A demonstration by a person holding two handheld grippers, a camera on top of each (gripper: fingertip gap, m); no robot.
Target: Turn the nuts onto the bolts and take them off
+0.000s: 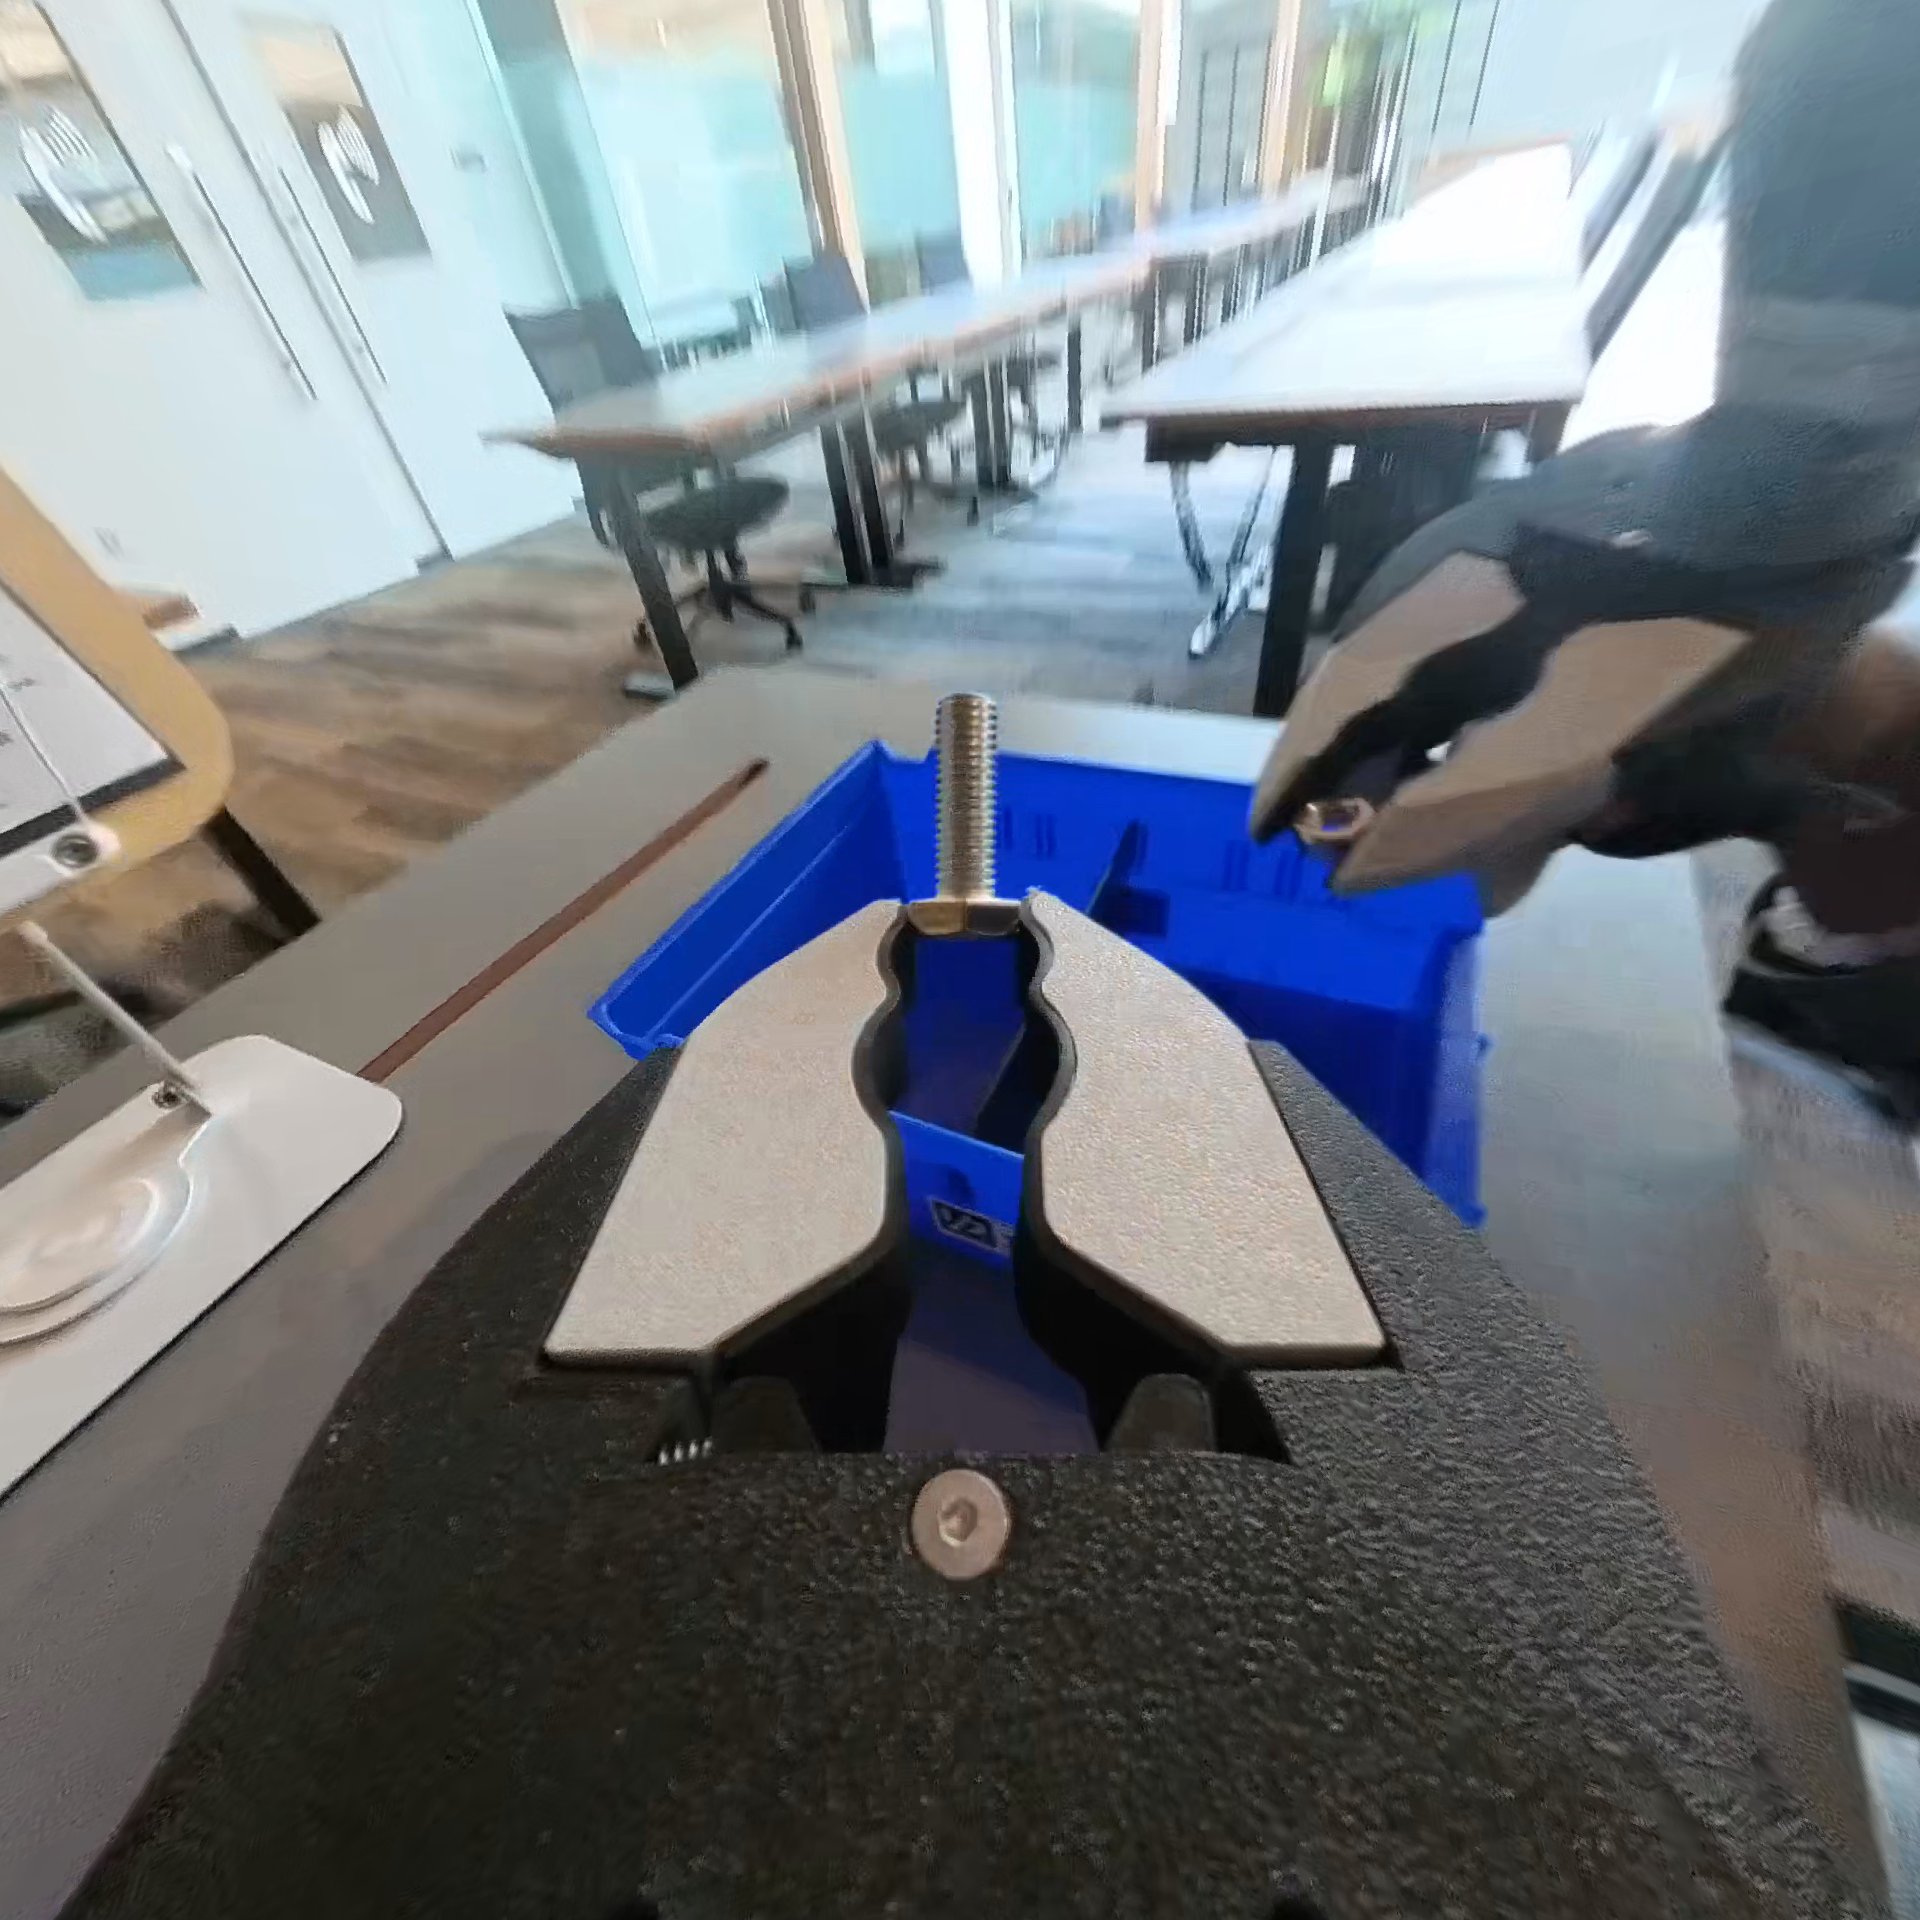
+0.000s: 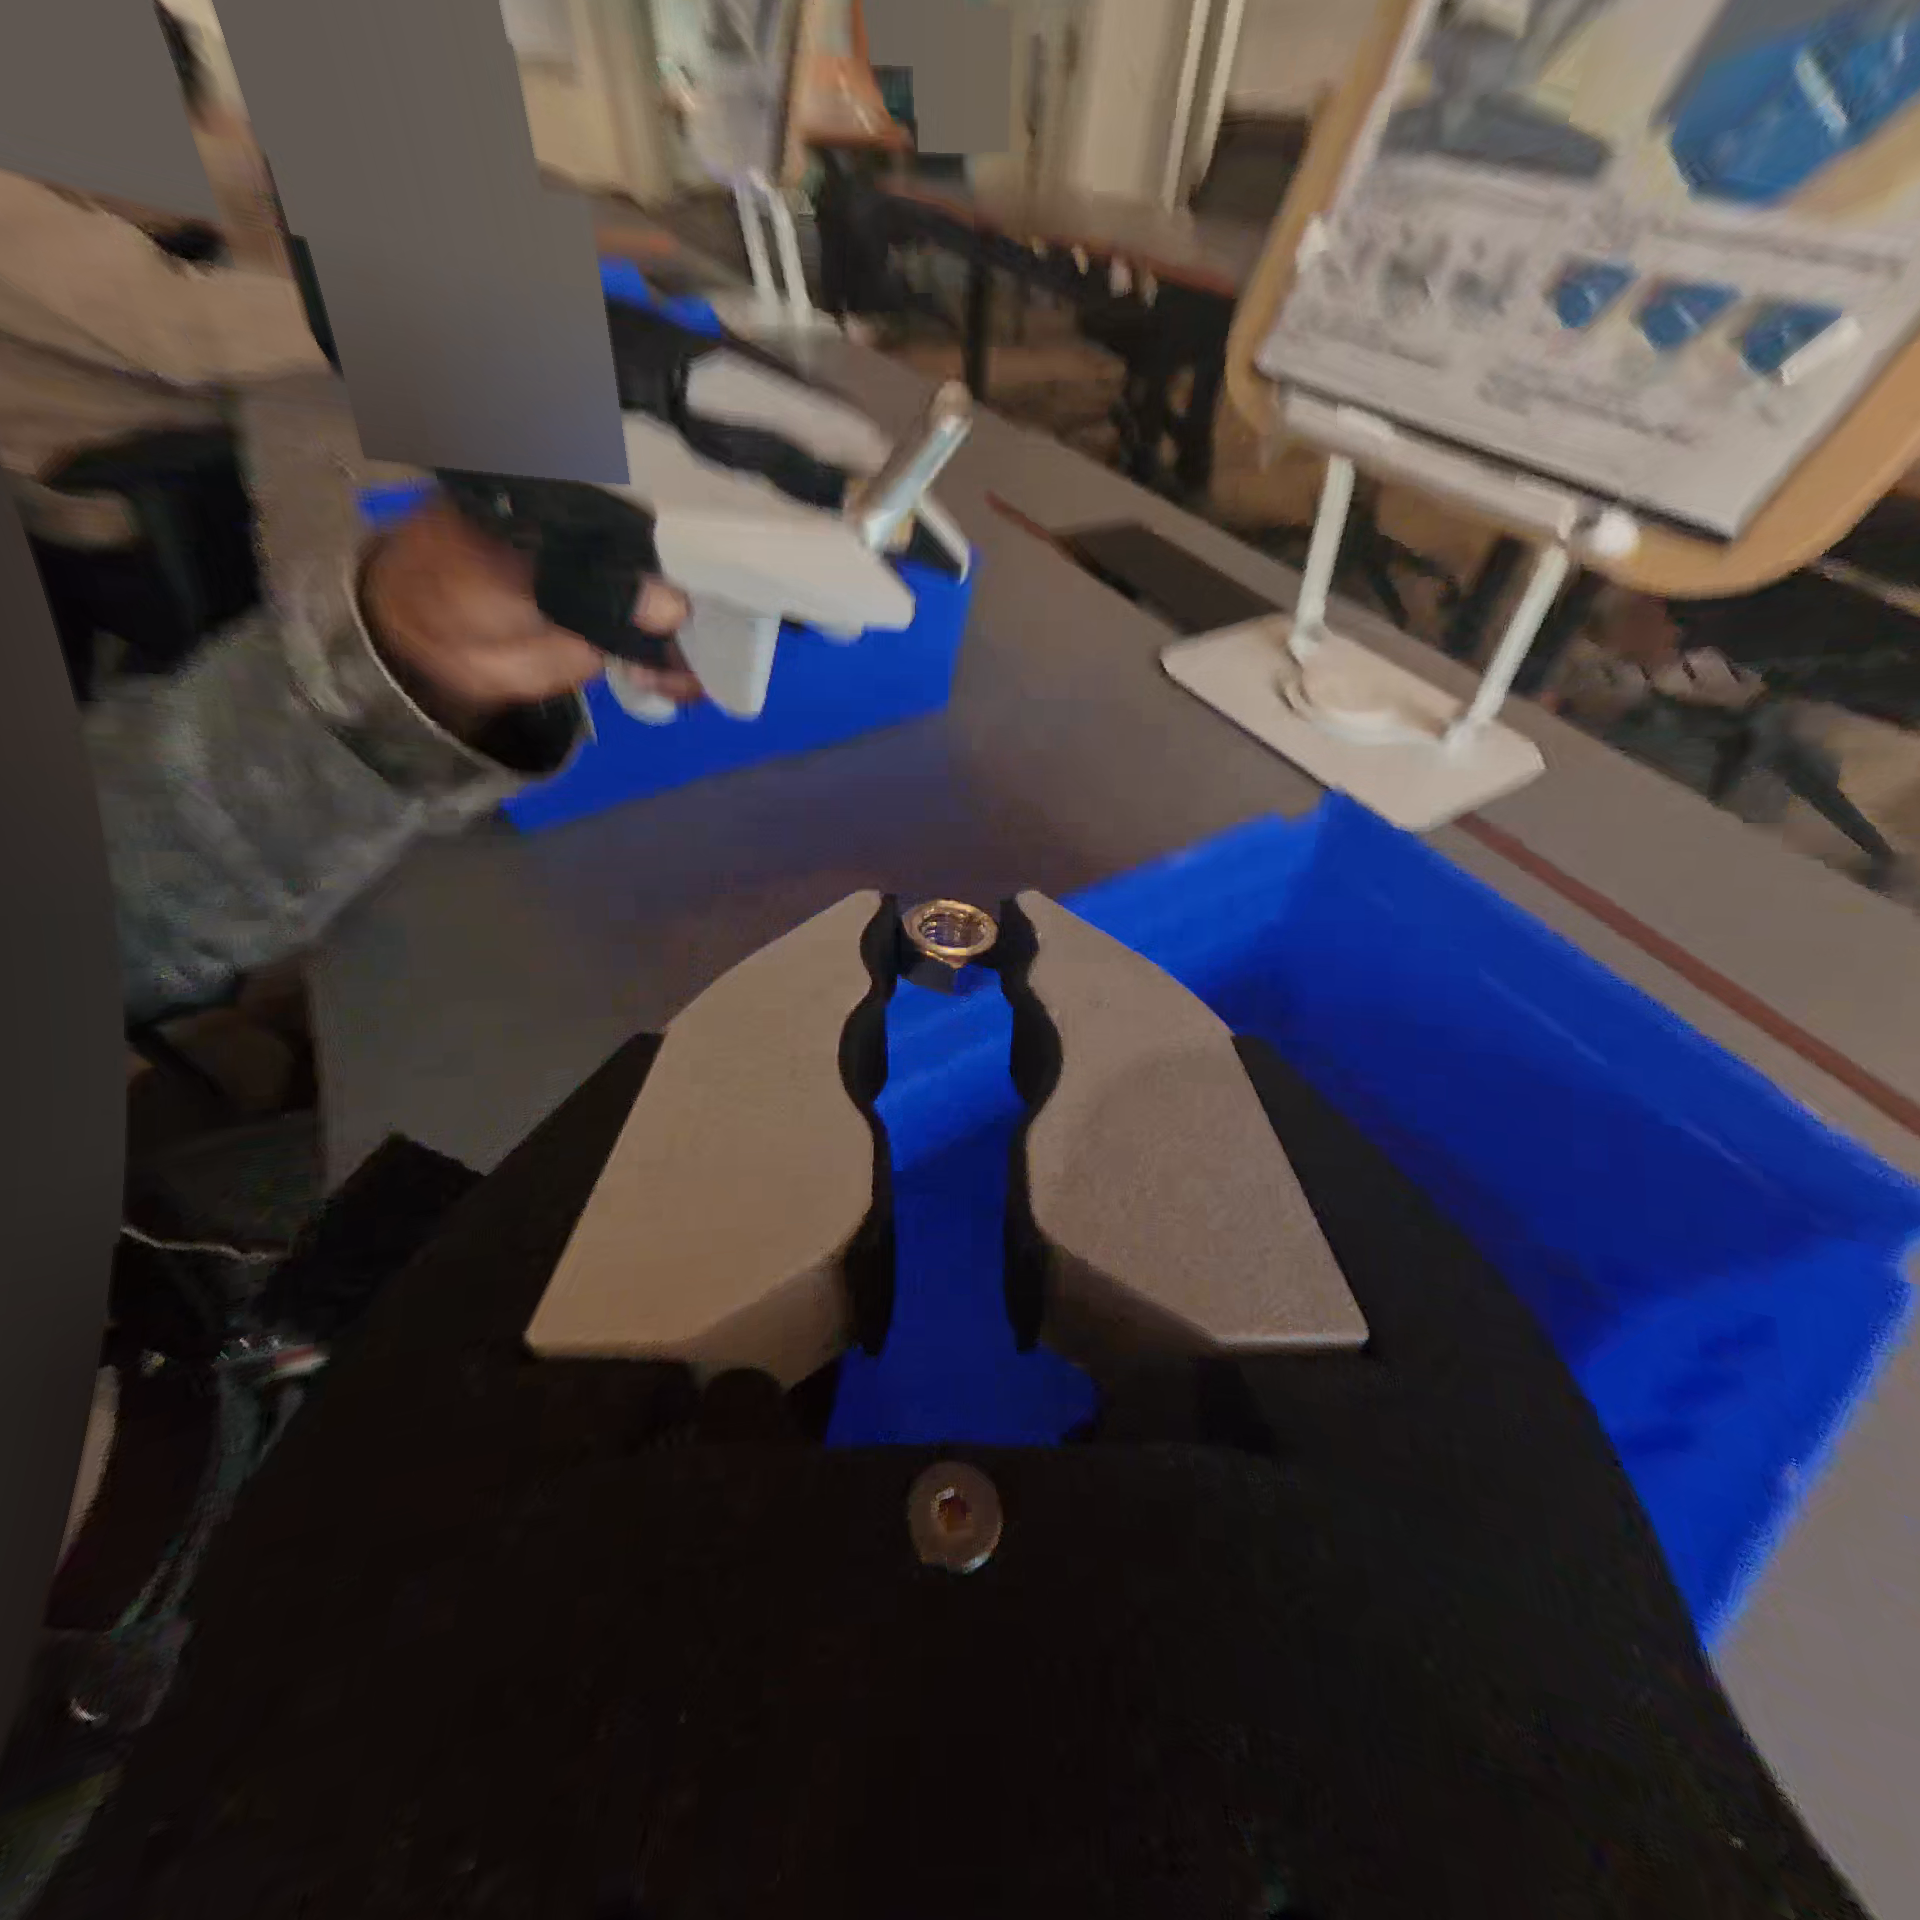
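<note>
Two grippers grip parts: left gripper [image 1: 963, 916] fingertips clamp the bolt [image 1: 965, 800] head, shank upright above them; right gripper [image 2: 948, 928] fingertips pinch a nut [image 2: 948, 928].

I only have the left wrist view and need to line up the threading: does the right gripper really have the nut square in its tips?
Observer: Yes. The right gripper pinches the nut at its very tips, threaded bore facing the camera.
Operator: Anything under it?
Observer: A blue bin lies below and to its right on the table.
Operator: How does my bolt look from there?
Observer: The bolt sticks out tilted from the left gripper, above a second blue bin.
</note>
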